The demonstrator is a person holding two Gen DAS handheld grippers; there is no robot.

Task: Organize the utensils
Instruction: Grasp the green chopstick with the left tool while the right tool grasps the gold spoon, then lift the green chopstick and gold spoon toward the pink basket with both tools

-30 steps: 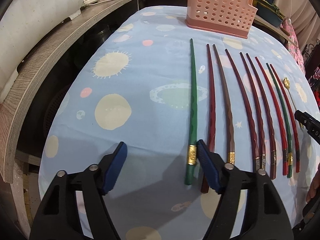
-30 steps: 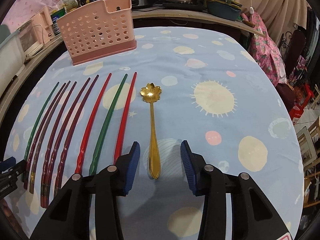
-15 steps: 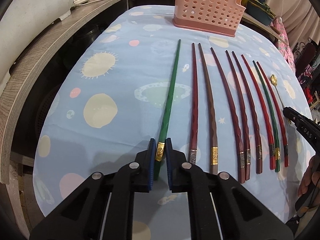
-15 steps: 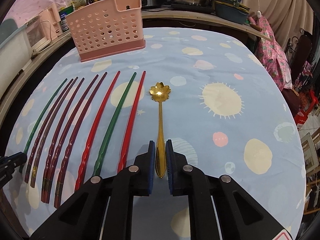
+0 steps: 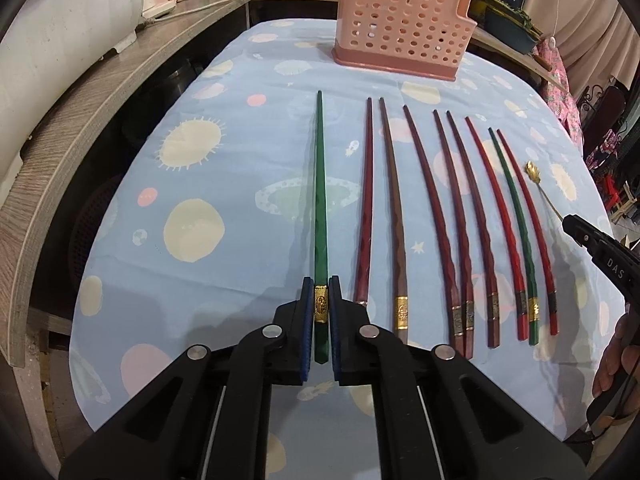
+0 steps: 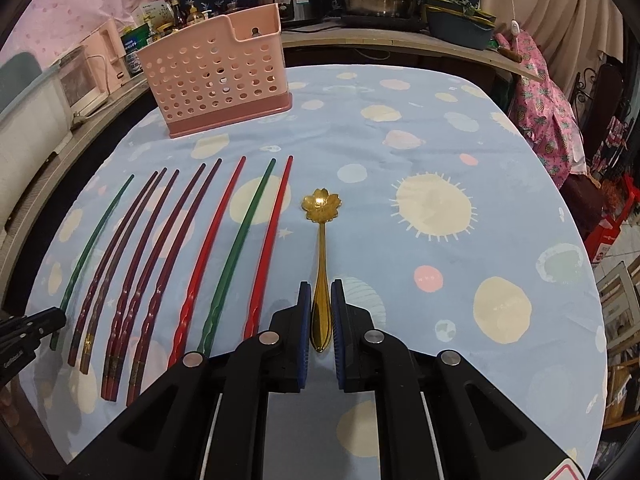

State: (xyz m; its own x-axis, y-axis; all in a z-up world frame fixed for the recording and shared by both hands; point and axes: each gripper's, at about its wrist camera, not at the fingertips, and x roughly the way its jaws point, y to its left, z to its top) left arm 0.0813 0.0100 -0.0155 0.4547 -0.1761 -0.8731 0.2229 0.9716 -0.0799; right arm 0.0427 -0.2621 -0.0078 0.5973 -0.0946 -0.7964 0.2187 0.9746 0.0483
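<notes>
Blue planet-print cloth covers the bench point(image 5: 224, 128), and the pink perforated caddy point(image 5: 400, 28) stands at its far edge, straight ahead of both my grippers. Between us lies a row of chopsticks point(image 5: 436, 216), long axes pointing at the caddy. My left gripper point(image 5: 321, 312) is closed narrow on the leftmost green chopstick point(image 5: 320, 184) at its gold band. My right gripper point(image 6: 320, 320) is pinched around the handle of the gold flower spoon point(image 6: 321, 204). I judge both need lifting forward. The caddy's compartments are hidden from me.
</notes>
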